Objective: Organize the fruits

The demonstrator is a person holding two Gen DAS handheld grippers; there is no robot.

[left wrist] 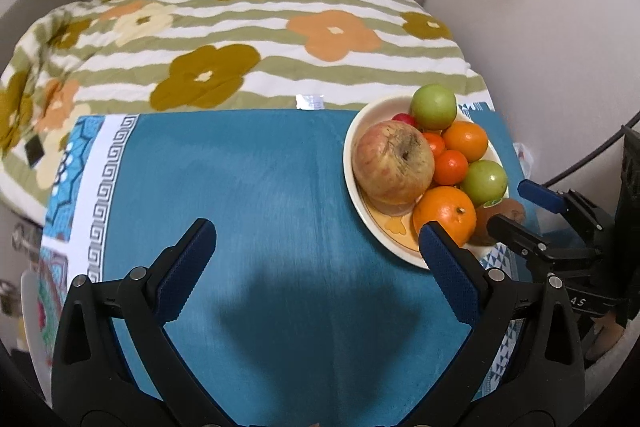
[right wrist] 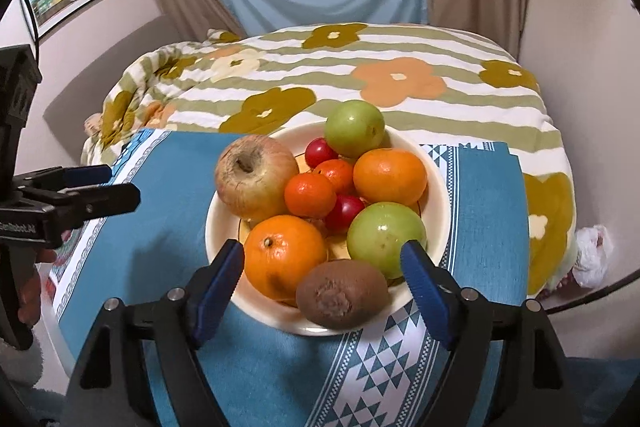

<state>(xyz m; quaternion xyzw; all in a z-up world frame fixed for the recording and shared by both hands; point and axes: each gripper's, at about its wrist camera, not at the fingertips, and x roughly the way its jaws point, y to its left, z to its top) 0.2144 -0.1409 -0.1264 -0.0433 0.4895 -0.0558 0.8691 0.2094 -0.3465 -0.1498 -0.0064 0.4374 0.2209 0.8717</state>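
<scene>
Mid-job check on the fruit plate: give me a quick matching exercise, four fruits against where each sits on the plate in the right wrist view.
Things:
1. kiwi
2. big apple
3. far green fruit
4. near orange

Places on the plate:
A. back rim, farthest from the right gripper
B. left side, stem hollow facing up
C. front rim, nearest the camera, between the open fingers
D. front left, just left of the kiwi

Pairs: 1-C, 2-B, 3-A, 4-D
</scene>
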